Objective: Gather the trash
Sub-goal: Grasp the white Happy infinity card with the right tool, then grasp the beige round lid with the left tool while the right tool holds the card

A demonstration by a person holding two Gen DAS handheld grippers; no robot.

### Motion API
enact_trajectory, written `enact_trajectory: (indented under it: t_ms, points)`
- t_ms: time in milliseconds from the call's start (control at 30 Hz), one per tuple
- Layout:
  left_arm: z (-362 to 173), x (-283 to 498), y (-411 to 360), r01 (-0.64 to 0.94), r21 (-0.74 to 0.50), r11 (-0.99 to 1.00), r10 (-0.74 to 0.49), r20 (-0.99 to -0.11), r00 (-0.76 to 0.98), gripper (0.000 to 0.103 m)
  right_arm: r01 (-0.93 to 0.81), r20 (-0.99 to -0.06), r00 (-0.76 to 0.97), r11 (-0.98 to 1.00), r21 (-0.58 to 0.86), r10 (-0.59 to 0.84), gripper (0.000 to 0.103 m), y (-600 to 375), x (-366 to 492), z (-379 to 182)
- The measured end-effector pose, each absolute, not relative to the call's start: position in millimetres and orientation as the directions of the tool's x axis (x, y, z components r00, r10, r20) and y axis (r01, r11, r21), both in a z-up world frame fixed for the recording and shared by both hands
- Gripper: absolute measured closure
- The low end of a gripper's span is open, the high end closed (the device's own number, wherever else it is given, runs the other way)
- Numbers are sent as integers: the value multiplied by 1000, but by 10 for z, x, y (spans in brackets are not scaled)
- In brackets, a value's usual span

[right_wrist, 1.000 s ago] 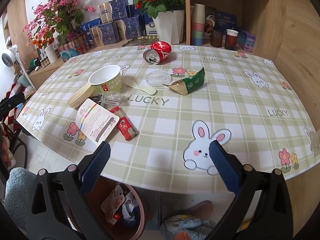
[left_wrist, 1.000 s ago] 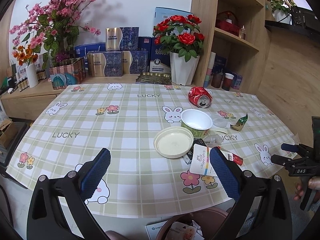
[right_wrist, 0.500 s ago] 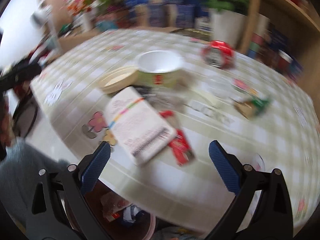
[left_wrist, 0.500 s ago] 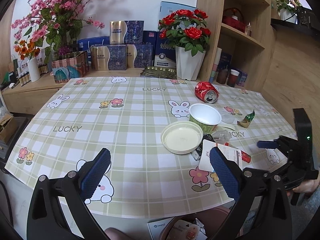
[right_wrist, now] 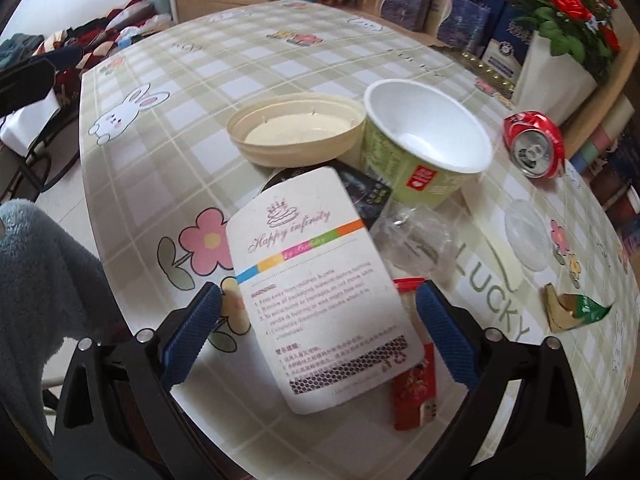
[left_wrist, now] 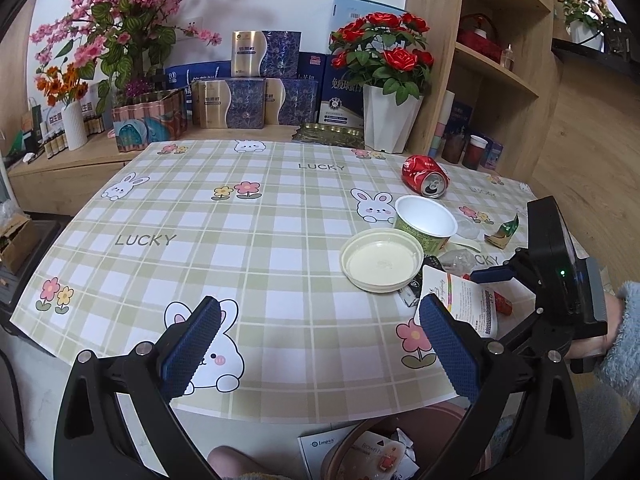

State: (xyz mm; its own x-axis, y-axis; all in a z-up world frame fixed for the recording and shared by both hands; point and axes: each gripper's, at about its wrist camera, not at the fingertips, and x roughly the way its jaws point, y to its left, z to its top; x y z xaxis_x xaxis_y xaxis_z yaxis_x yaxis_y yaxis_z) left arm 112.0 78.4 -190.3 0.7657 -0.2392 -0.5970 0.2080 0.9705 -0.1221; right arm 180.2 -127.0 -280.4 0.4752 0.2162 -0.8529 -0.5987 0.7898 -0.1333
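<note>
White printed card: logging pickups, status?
Right gripper open, closing around white printed card, no contact. Left gripper open, empty. Red wrapper tucked underneath.

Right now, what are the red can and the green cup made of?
Red can: looks like thin shiny metal, with a silver top and dented sides. Green cup: probably paper or foam, matte printed outside, plain white inside; I can't tell which.

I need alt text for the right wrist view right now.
The right gripper, jaws open and just narrowing, straddles a white card lying on the checked tablecloth. Behind the card stand a green paper cup and a cream lid, with a crushed red can to the right.
</note>
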Motion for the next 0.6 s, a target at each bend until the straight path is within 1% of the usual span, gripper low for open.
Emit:
enact_trajectory:
  t_ms: [100, 233, 433, 500, 600]
  points:
    - [-1902, 1110, 794, 206, -132, 970, -244, -596, 765, 6, -603, -859, 466, 787, -131, 214, 25, -1281, 1816, -2751]
    - [-1897, 1103, 786, 209, -141, 968, -251, -597, 761, 6, -599, -856, 453, 796, -86, 248, 31, -1355, 1752, -2670]
    - [-1884, 1094, 726, 223, -154, 963, -270, -596, 756, 6, -519, -793, 509, 855, 26, 333, 32, -1630, 1570, -2436]
    - [-1899, 1113, 681, 240, -168, 956, -292, -601, 744, 6, -484, -776, 533, 874, 47, 337, 32, -1751, 1526, -2392]
    - [-1917, 1151, 547, 310, -182, 933, -355, -597, 719, 6, -401, -753, 572, 912, 88, 325, 32, -2000, 1476, -2355]
